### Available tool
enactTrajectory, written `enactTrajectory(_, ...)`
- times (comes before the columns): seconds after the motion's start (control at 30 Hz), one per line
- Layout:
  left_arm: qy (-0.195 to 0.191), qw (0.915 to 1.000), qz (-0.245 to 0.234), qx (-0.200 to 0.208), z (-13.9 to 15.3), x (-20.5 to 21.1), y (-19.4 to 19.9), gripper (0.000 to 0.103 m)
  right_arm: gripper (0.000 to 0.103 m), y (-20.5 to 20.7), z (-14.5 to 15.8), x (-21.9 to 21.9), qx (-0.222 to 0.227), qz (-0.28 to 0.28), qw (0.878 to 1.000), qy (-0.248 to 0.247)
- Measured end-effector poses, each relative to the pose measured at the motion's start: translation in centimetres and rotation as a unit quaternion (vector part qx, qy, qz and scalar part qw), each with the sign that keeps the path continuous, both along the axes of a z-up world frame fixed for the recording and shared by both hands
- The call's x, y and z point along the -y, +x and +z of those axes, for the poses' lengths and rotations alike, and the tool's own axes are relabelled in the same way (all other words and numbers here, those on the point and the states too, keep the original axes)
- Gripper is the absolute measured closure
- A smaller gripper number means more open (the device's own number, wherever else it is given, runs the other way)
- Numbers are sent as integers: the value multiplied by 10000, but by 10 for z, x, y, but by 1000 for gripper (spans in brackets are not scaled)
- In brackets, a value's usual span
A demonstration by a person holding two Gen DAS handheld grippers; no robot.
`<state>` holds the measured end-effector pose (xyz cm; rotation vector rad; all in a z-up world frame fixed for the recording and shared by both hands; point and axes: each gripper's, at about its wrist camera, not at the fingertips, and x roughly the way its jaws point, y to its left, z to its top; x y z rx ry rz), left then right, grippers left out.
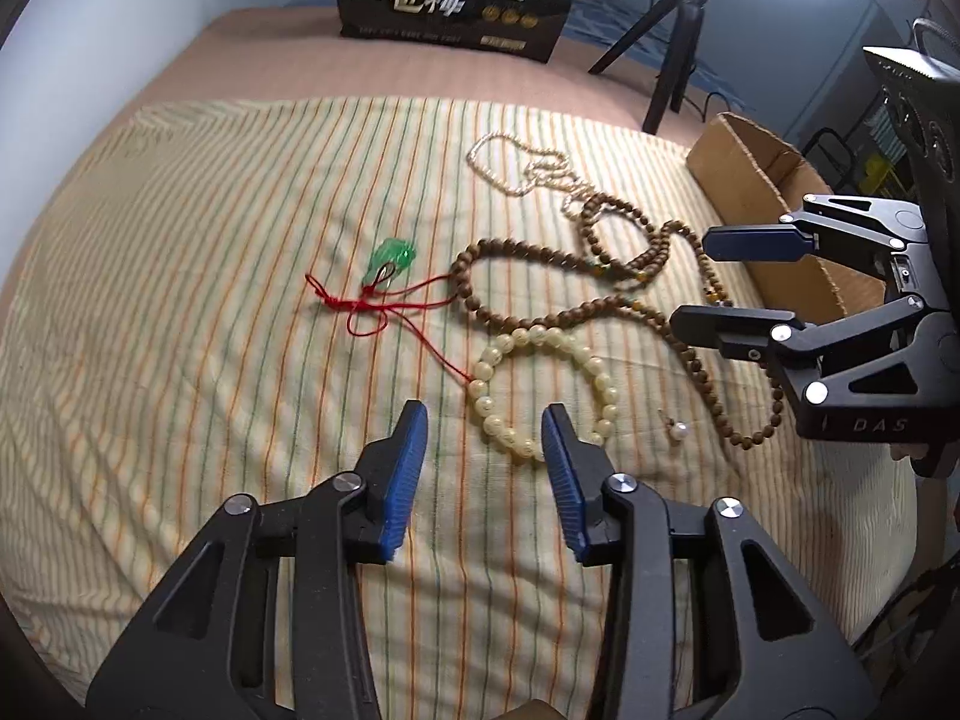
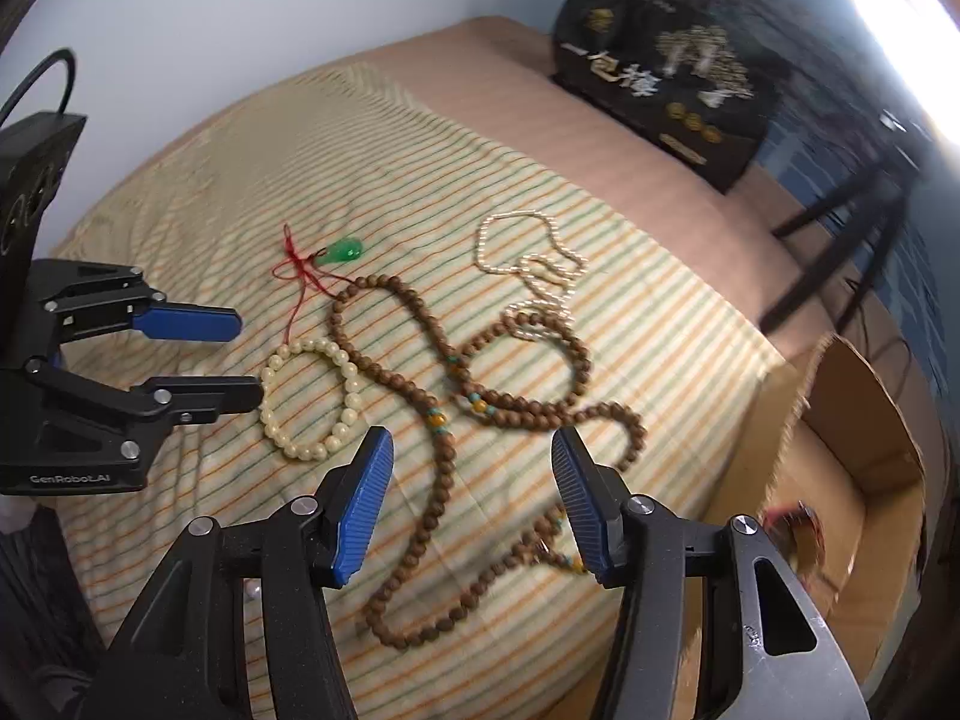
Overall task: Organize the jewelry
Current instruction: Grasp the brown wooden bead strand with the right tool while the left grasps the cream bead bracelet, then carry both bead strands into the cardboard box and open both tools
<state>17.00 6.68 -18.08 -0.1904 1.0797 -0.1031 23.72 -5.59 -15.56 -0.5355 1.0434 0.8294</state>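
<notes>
Showing pearl earring (image 1: 678,432) clearly: left wrist only

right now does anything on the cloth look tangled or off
Yes: the long brown bead strand loops over itself and overlaps the small pearl necklace, and the green pendant's red cord runs under the cream bracelet.

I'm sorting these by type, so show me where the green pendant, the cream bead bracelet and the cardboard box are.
green pendant (image 1: 393,256), left wrist view, on its green body.
cream bead bracelet (image 1: 485,369), left wrist view, on a bead of its left side.
cardboard box (image 2: 864,402), right wrist view, on its inner wall.
</notes>
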Motion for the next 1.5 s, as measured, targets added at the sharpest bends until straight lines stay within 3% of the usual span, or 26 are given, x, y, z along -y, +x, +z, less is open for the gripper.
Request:
enactTrajectory(0.43, -135, 9999, -14, -84, -11, -5, 8, 67, 49, 15, -24, -34, 44, 596, 9947, -842)
enactTrajectory(0.67, -6, 10000, 2, -59, -15, -3, 11, 78, 49, 21, -36, -46, 27, 842, 9896, -1162)
enactTrajectory(0.73, 15, 10000, 31, -52, -15, -2, 11, 81, 55, 25, -40, -48, -78, 866, 9891, -1189)
enactTrajectory(0.8, 33, 10000, 73, -49, -16, -3, 11, 88, 62, 28, -42, -53, -225, 868, 9893, -1149)
enactTrajectory(1.0, -80, 9998, 149, -63, -15, -10, 11, 96, 92, 31, -42, -54, -474, 796, 9909, -978)
enactTrajectory(1.17, -232, 9994, 221, -87, -12, -15, 6, 97, 96, 26, -38, -53, -442, 582, 9936, -857)
enactTrajectory(1.5, -268, 9989, 346, 141, 10, -24, -14, 97, 98, 22, 0, -12, -358, 67, 9993, -120)
